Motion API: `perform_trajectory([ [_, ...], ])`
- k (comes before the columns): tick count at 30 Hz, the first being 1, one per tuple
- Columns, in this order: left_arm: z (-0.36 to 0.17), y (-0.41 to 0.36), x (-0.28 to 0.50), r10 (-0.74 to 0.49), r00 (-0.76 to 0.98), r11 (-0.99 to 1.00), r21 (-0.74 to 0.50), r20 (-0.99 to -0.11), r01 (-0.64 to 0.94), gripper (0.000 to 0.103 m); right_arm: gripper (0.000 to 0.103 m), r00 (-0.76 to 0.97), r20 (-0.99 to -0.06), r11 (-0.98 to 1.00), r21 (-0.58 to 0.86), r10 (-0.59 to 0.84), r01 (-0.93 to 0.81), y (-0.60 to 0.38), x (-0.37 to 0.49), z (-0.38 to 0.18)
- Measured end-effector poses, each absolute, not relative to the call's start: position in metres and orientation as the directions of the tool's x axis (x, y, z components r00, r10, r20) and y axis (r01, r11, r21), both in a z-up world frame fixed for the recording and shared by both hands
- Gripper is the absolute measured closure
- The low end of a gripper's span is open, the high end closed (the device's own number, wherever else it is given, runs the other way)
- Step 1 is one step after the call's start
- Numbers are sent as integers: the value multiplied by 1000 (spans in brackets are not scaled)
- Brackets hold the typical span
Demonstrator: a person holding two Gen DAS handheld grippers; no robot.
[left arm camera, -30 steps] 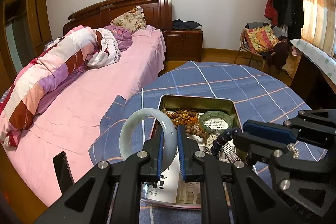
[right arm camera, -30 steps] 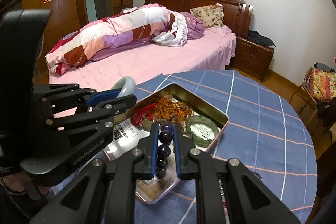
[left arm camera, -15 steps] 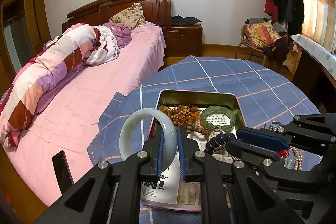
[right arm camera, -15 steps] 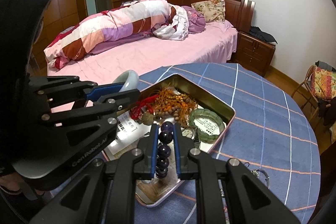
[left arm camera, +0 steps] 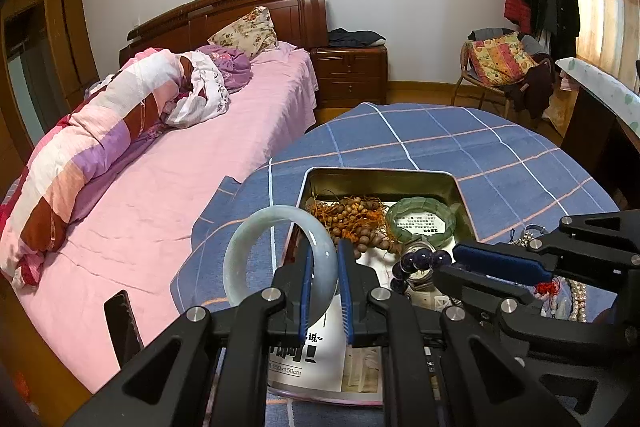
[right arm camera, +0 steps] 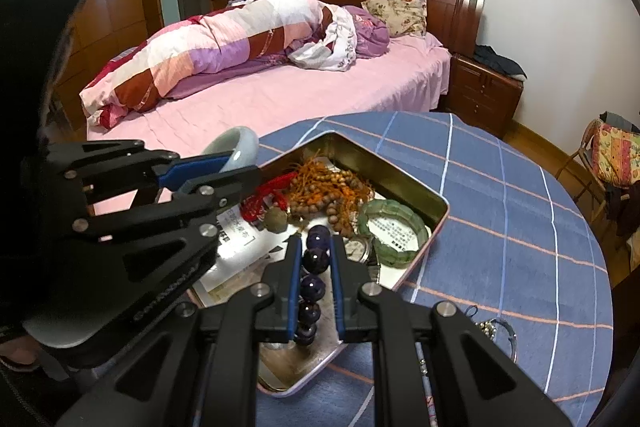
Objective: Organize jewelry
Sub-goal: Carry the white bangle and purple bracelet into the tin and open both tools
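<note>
My left gripper (left arm camera: 323,251) is shut on a pale jade bangle (left arm camera: 256,235), held upright above the left edge of an open metal tin (left arm camera: 384,175). My right gripper (right arm camera: 316,243) is shut on a dark purple bead bracelet (right arm camera: 313,286), held above the tin (right arm camera: 404,187); it shows in the left wrist view (left arm camera: 424,261). In the tin lie brown wooden beads with orange cord (left arm camera: 352,217), a green jade bracelet (left arm camera: 421,219), a red cord piece (right arm camera: 266,195) and printed paper (left arm camera: 304,359). The bangle also shows in the right wrist view (right arm camera: 236,147).
The tin stands on a round table with a blue checked cloth (left arm camera: 460,139). Pearl and other loose jewelry (left arm camera: 576,301) lie on the cloth to the right of the tin. A pink bed (left arm camera: 192,179) is close on the left. A chair (left arm camera: 500,67) stands behind.
Both grippers moved slightly lower and closer over the tin, still holding their pieces. The right gripper with the purple beads has shifted further in over the tin.
</note>
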State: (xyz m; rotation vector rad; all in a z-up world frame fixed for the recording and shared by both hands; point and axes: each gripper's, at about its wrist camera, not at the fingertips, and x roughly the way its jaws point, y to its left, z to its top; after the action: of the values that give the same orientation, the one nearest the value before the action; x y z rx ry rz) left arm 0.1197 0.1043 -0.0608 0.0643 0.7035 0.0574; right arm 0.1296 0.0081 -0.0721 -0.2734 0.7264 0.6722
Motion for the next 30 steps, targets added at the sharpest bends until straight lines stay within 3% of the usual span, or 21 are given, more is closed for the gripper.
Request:
perform_trajectory([
  [30,-72,99,124,70,740,997,79,-669,-22,90,86,527,-723,773,15,446,-634,0,143,-89],
])
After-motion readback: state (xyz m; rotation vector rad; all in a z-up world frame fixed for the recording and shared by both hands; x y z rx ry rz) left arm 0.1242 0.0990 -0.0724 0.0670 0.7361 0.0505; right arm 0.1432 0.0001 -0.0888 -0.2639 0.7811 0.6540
